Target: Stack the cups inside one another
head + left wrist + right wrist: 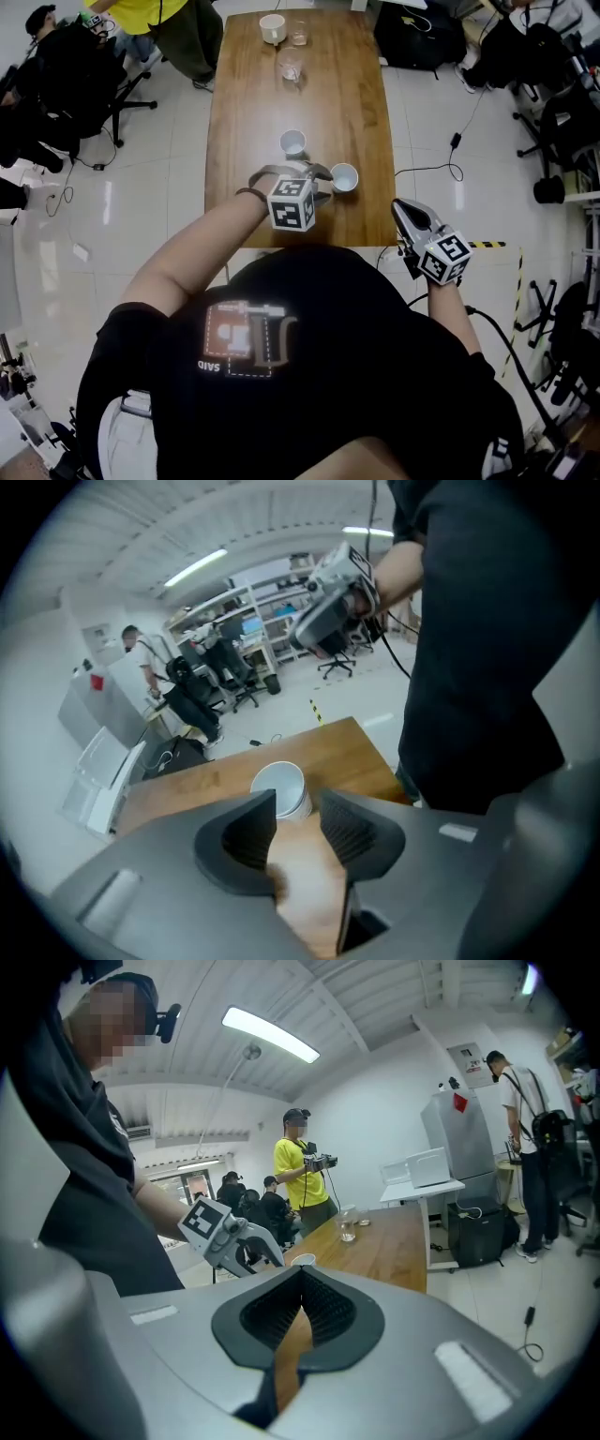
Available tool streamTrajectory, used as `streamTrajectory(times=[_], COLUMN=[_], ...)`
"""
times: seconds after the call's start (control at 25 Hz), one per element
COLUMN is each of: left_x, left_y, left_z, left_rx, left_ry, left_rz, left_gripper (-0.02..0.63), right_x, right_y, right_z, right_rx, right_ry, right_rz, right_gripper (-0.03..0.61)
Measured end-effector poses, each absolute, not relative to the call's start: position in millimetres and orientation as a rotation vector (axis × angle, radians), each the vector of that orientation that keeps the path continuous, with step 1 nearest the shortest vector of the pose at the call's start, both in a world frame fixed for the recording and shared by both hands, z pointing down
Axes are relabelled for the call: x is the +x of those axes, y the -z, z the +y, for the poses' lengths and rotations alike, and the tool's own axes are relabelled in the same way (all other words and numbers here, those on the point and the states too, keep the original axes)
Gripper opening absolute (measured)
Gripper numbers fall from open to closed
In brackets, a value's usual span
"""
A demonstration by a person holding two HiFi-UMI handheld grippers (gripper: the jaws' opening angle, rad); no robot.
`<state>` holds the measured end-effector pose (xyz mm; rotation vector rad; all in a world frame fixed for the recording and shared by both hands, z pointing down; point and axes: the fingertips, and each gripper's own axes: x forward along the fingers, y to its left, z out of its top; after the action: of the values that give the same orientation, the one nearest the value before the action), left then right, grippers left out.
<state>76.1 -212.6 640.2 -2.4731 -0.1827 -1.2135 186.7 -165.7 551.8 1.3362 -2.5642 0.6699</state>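
- While the cups stand unstacked, the wooden worktop (356, 84) carries two white ones near its near edge and others at its far end.
- Left tongs (298, 803) are spread, with a white cup (281, 787) just beyond their tips by the near right corner. They should probably straddle its rim squarely before closing.
- Right tongs (300, 1274) are pressed together and empty, off that corner.
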Motion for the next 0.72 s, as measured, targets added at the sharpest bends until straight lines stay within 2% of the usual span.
streamTrajectory(times=[0.32,0.36,0.4,0.48,0.72], left_x=[106,108,111,113,105], left_y=[-717,-720,-721,-718,-646], left_z=[-214,-215,-214,-213,-235], left_rx=[-2.11,-2.104,-2.109,-2.141,-2.384], left_ry=[1.432,1.439,1.441,1.436,1.346], left_rz=[-0.353,-0.352,-0.355,-0.363,-0.204], left_gripper=[0.134,0.108,0.054,0.018,0.018], right_x=[236,241,244,246,240], right_y=[-566,-567,-567,-567,-563], right_z=[-120,-117,-114,-113,-128], right_rx=[1.496,1.508,1.517,1.521,1.49], right_ry=[-0.743,-0.749,-0.753,-0.754,-0.729], right_rz=[-2.458,-2.448,-2.442,-2.438,-2.487], right_gripper=[0.014,0.014,0.014,0.014,0.014])
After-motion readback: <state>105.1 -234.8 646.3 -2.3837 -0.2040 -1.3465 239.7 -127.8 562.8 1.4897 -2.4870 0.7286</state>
